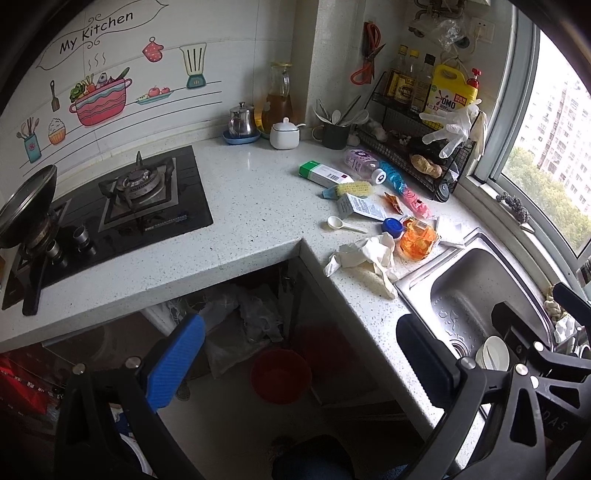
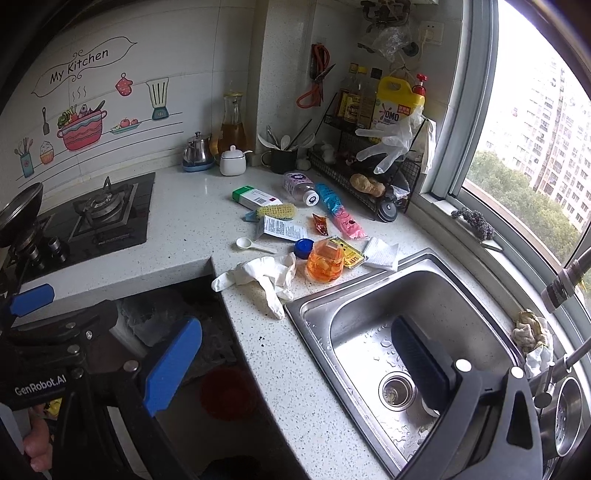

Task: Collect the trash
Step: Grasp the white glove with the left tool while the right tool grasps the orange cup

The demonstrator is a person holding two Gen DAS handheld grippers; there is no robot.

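Left wrist view showed my left hand-held gripper [image 1: 299, 369] spread apart and empty above the counter [image 1: 258, 206], my right hand-held gripper [image 2: 295, 365] likewise, while crumpled gloves [image 2: 264, 275], an orange container [image 2: 325, 260] and wrappers lay beside the sink [image 2: 369, 295].

A white tiled wall [image 1: 229, 55] carries a "My Kitchen" sticker [image 1: 96, 33]. The speckled L-shaped countertop [image 1: 251, 199] holds a black gas stove [image 1: 122, 206] toward its left end and a steel sink [image 2: 399, 332] below the daylit window [image 2: 535, 122].
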